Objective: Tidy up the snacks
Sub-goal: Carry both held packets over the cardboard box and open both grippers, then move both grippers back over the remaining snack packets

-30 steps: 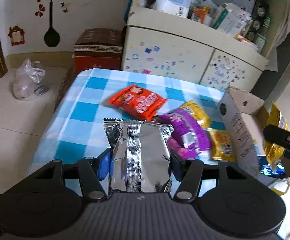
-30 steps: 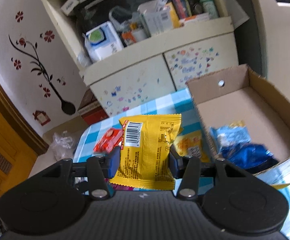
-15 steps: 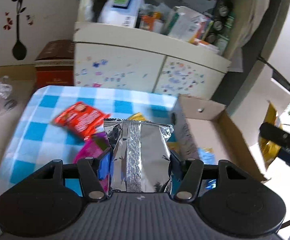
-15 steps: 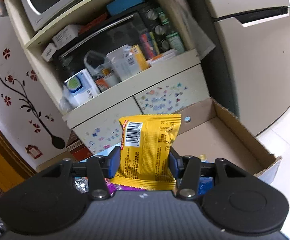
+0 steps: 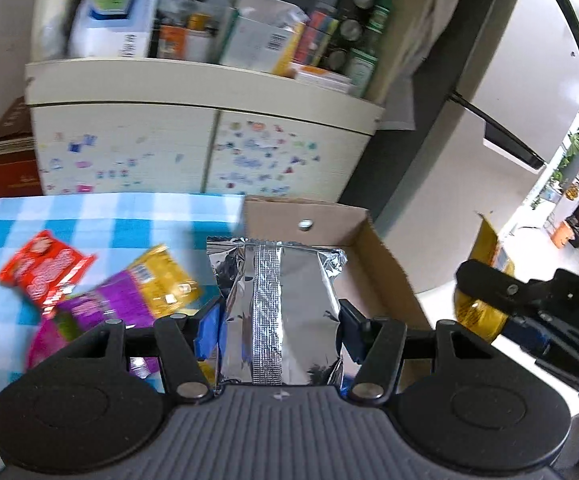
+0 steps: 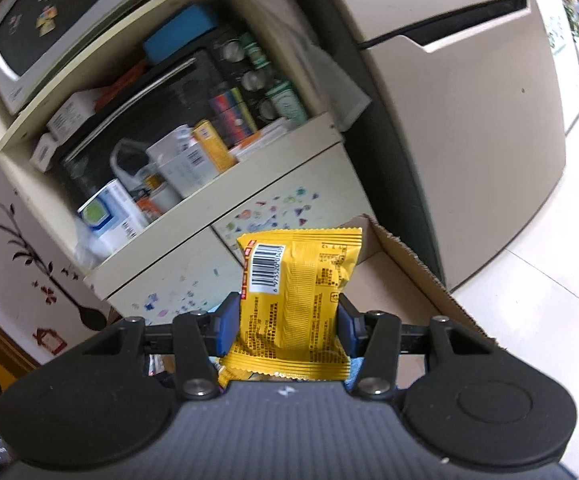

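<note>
My left gripper (image 5: 277, 332) is shut on a silver foil snack bag (image 5: 279, 304), held upright over the near end of an open cardboard box (image 5: 385, 256). On the blue checked tablecloth (image 5: 101, 216) to the left lie a red packet (image 5: 43, 268), a yellow packet (image 5: 161, 284) and a purple packet (image 5: 89, 316). My right gripper (image 6: 287, 324) is shut on a yellow snack packet (image 6: 293, 284) with a barcode, raised in front of the cardboard box (image 6: 417, 280). The right gripper (image 5: 529, 304) with that yellow packet also shows at the right edge of the left wrist view.
A cream cabinet (image 5: 193, 144) with stickered doors and a crowded shelf stands behind the table. A tall beige fridge (image 6: 469, 120) is to the right, a microwave (image 6: 45, 28) on the upper shelf, a red carton (image 5: 9, 160) on the floor at left.
Both grippers have swung to the right and risen a little, each keeping its packet. The box has come under the silver bag; the loose packets have slid to the left of the view.
</note>
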`<state>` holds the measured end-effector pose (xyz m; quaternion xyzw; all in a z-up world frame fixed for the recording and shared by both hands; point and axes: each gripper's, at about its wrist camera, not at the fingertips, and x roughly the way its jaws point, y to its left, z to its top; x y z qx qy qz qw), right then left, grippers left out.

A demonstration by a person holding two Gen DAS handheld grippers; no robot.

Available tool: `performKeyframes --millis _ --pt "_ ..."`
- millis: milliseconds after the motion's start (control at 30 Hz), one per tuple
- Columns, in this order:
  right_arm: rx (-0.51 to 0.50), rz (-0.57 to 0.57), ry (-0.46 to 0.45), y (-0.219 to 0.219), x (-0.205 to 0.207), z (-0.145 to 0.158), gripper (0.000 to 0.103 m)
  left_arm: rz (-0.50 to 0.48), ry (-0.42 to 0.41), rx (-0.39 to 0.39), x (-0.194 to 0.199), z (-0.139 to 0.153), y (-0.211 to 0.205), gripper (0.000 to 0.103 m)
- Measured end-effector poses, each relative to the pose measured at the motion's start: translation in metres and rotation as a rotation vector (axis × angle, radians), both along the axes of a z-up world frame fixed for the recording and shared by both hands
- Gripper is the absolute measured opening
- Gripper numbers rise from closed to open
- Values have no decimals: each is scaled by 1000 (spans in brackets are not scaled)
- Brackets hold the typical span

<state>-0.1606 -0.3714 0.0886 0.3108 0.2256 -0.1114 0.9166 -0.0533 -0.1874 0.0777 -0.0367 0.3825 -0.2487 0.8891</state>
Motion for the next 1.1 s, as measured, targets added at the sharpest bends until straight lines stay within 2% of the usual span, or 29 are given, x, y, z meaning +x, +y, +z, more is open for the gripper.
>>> performKeyframes --millis 367,433,467,533,567,600,800,1000,1100 --pt "92 -71 57 -36 24 -21 50 -48 41 -10 25 -18 -49 65" --pt "119 -84 63 -40 27 -27 53 -50 45 -12 30 -22 -55 70" --pt "132 -86 68 -42 29 -30 55 -48 42 -16 31 -22 -56 78" --pt "166 -98 77 -45 31 -36 62 -27 43 -10 35 -22 -57 85" --pt "180 -105 77 -47 31 -37 70 -29 52 -18 38 -20 -55 87" --pt "187 -110 73 -47 31 -38 71 -34 55 -35 40 -18 -51 90" --pt "145 -38 50 -35 36 -32 72 5 23 -45 49 -2 -14 94" --pt "62 98 33 -7 48 -26 72 63 3 14 55 1 36 94" --pt "22 173 28 12 54 -25 72 88 25 18 57 -3 63 94"
